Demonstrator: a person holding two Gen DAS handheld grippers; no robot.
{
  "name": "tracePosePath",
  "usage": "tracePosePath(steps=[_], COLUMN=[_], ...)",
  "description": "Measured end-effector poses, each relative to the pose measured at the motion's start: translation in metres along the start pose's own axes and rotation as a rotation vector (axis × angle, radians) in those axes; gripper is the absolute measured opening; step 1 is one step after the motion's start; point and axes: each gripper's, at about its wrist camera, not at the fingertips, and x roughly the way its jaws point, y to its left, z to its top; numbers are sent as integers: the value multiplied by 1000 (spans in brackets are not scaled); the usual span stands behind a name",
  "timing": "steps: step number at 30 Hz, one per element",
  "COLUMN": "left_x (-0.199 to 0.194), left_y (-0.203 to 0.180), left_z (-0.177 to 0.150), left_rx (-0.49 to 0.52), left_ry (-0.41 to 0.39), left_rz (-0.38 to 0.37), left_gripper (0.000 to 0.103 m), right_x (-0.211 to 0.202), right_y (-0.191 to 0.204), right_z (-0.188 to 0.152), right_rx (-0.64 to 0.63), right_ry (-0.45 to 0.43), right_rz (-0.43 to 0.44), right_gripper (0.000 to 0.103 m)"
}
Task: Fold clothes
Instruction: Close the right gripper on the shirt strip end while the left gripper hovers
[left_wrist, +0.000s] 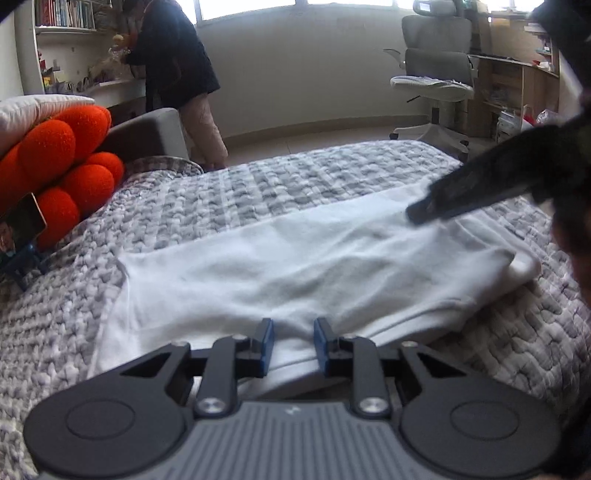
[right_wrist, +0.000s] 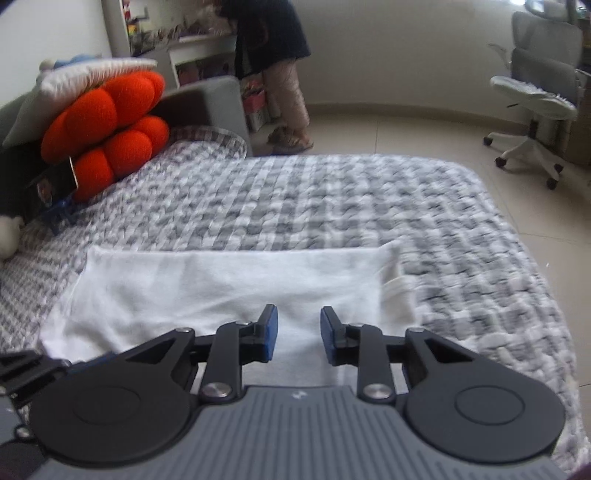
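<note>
A white garment (left_wrist: 295, 258) lies folded into a long flat band on the grey-and-white checked bedspread (left_wrist: 295, 177). Its right end shows stacked layers. My left gripper (left_wrist: 293, 332) hovers at the band's near edge. Its blue pads stand apart, cloth shows in the gap, and nothing is pinched. In the right wrist view the same garment (right_wrist: 221, 280) stretches from left to right. My right gripper (right_wrist: 298, 325) is over its near right part, jaws apart with only flat cloth beneath. In the left wrist view a dark blurred finger (left_wrist: 461, 199) of the right tool reaches in near the band's far right edge.
An orange puffy cushion (right_wrist: 107, 122) and a white pillow (right_wrist: 92, 77) are stacked at the bed's left end, beside a small framed picture (left_wrist: 22, 225). A person (left_wrist: 173, 55) stands at the shelves beyond the bed. An office chair (right_wrist: 535, 92) stands on the tiled floor to the right.
</note>
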Motion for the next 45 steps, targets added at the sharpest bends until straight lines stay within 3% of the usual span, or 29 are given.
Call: tracePosePath(steps=[5,9,13,15,28,34,45], left_x=[-9,3,0,0,0,0,0], left_y=[2,2,-7,-7,-5,-5,-1], left_z=[3,-2,-4,-4,-5,-4,-4], left_rx=[-6,-9,33,29,19,17,-2], left_ry=[-42,4,-10,-10,-12,-13,-9], left_rz=[12,15,43,42,33,31,14], left_gripper=[25,25,25,25,25,24,25], right_x=[-20,-33,-44,-51,-68,-57,-45], right_y=[-22,-33,-40,-44,-93,-75,-55], right_z=[-3,-13,-27,-30,-69,-73,-72], right_rx=[74,119,175,213,672,664,676], right_ry=[-42,-54,-41,-53,20,44,-104], right_rz=[-48,-80,-76,-48,206,244,114], right_gripper=[38,48,52,62,68,70,73])
